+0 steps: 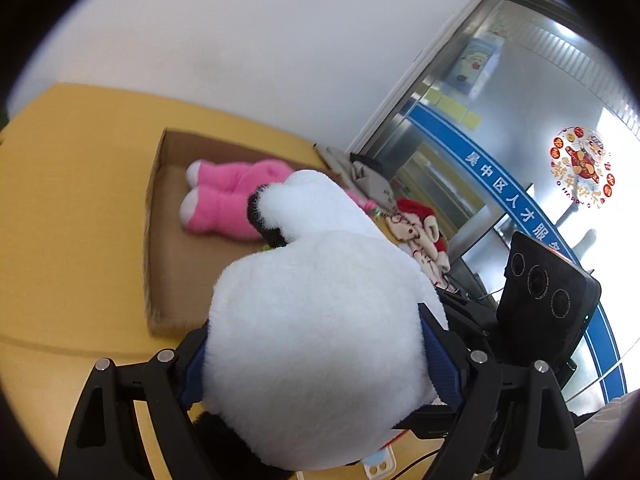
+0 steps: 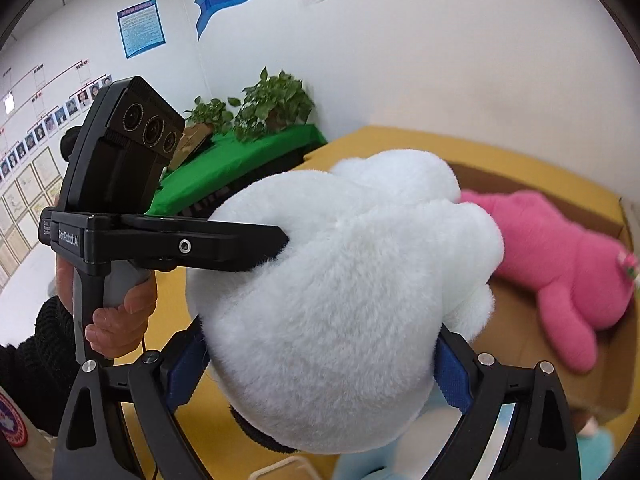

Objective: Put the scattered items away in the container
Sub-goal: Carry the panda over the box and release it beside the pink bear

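A big white plush toy with black parts (image 1: 316, 320) fills the middle of both views (image 2: 340, 280). My left gripper (image 1: 316, 364) is shut on it, its blue pads (image 1: 440, 356) pressed into the fur. My right gripper (image 2: 320, 364) is shut on it too, with its blue pads (image 2: 454, 376) on either side. The plush hangs just before the near edge of a shallow cardboard box (image 1: 154, 240) on the yellow surface (image 1: 72, 200). A pink plush (image 1: 228, 196) lies inside the box (image 2: 616, 364), also seen in the right wrist view (image 2: 560, 256).
A red and white patterned plush (image 1: 420, 232) and a grey cloth item (image 1: 368, 172) lie beyond the box's right side. A light blue item (image 2: 376, 460) lies below the white plush. Potted plants (image 2: 272, 104) stand on a green-covered table. Glass doors (image 1: 520, 120) are at right.
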Demonstrator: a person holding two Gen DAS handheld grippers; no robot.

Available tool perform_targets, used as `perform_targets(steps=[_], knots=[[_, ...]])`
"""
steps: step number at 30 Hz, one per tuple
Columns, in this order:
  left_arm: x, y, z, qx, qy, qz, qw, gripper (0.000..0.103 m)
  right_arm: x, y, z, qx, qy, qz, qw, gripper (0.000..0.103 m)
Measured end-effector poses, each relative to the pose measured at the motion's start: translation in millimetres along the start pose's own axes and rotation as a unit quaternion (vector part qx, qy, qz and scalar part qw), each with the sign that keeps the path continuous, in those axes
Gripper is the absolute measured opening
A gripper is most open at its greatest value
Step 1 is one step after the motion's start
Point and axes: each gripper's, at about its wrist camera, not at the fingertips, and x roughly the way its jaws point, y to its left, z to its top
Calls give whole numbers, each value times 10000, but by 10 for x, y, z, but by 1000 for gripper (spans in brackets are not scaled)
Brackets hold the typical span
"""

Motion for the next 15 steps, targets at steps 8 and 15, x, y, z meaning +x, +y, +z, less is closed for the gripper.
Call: perform_targets(steps=[8,15], knots=[[194,-87,634,254,-321,-180,9990,87,-32,-330,622,-371,-220,-423,9982,98],[694,259,783,-7,-99,-68,9999,87,303,-714,729,-320,29,-492,9983,98]])
